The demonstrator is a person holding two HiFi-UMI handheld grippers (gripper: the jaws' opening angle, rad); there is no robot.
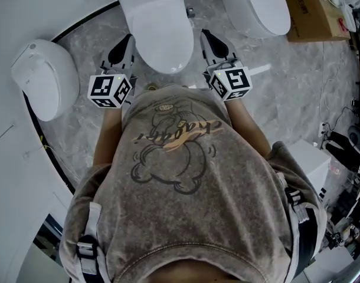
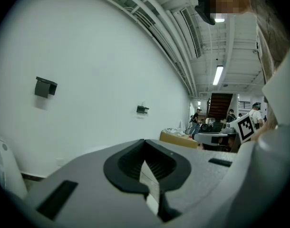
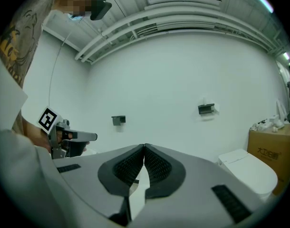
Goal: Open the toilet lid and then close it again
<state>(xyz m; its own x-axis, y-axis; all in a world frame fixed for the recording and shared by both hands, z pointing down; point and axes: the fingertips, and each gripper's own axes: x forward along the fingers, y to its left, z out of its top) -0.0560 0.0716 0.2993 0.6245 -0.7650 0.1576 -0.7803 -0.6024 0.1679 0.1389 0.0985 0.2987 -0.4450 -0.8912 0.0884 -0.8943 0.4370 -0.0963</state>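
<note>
Nearest me was the person's shirt [image 1: 180,175], its script unreadable. At twelve o'clock the toilet lid [image 1: 161,31] lay closed, left gripper [image 1: 126,43] at eleven and right gripper [image 1: 208,40] at one, both clenched empty.

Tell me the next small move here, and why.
Probably open the right tool and lower it to the front rim of the toilet lid. The lid lies closed, and both this and the left tool are shut and empty, flanking it.
</note>
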